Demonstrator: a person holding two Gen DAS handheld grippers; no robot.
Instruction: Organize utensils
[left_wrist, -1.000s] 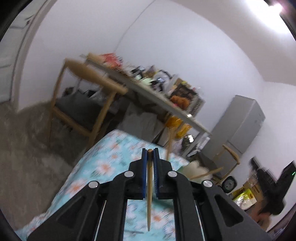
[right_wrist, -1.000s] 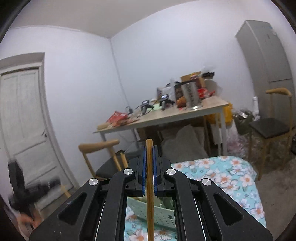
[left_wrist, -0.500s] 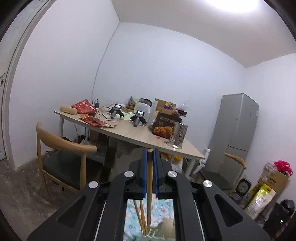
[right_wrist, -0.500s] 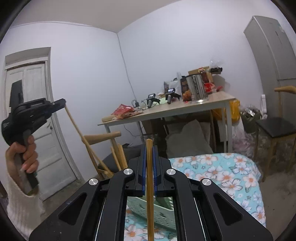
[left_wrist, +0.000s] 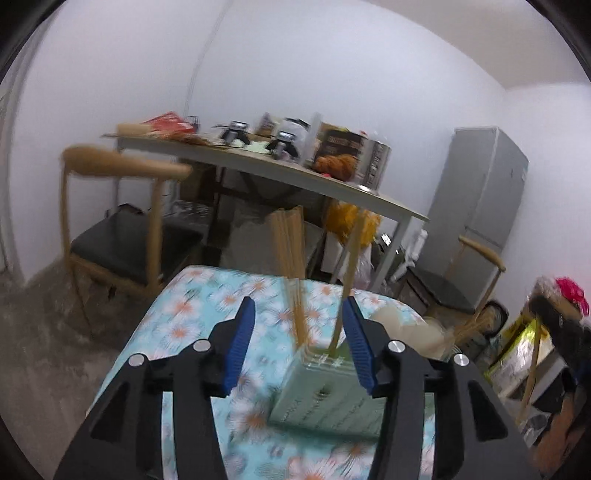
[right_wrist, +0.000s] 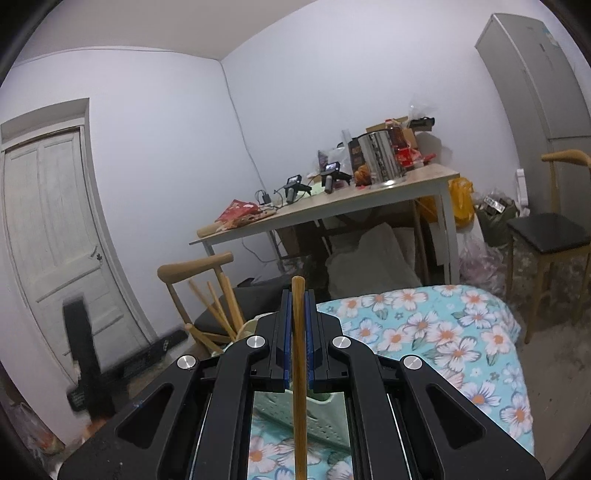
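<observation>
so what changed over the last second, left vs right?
The left hand-held gripper was clamped on a chopstick; now its jaws are opening and the chopstick stands free in the green holder, apart from the pads, beside the other chopsticks. Its view swung to above the holder. Unchanged: the right hand-held gripper stays shut on its chopstick.

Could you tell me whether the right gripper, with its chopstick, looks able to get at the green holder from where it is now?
Probably yes. The right gripper is shut on a chopstick, and the green holder sits just below and ahead of it. The left gripper, its jaws opening, hangs over the holder and could crowd it.
</observation>
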